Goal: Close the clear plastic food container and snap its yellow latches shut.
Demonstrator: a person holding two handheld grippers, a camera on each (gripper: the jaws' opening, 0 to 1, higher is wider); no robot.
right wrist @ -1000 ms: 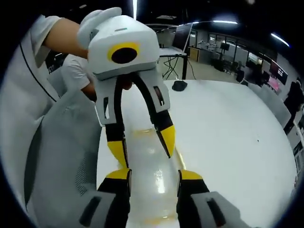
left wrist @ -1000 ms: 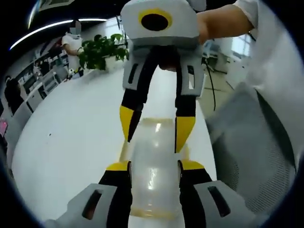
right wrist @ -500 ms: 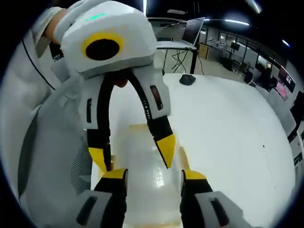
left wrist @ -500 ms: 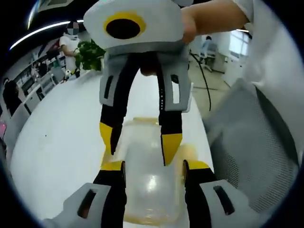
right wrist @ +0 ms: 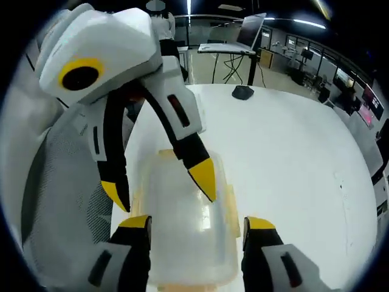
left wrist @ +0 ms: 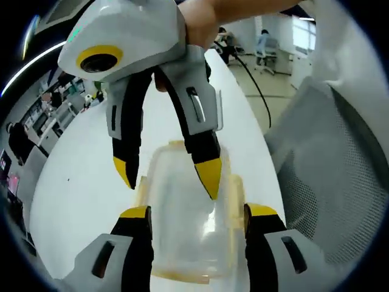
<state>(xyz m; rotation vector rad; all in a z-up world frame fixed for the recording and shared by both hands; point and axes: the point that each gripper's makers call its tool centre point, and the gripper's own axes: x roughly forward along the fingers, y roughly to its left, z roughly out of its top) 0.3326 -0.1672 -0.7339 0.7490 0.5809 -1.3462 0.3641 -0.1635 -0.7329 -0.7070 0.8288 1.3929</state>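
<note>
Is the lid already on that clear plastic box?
Yes, the lid lies flat on the box, between both grippers' open fingers. Whether its yellow latches are snapped shut, I cannot tell.

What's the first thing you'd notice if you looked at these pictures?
Two grey claws with yellow tips face each other, both open, over a clear plastic food container with yellow latches on the white table. In the left gripper view, the left claw straddles the container while the right claw reaches in from above.
</note>
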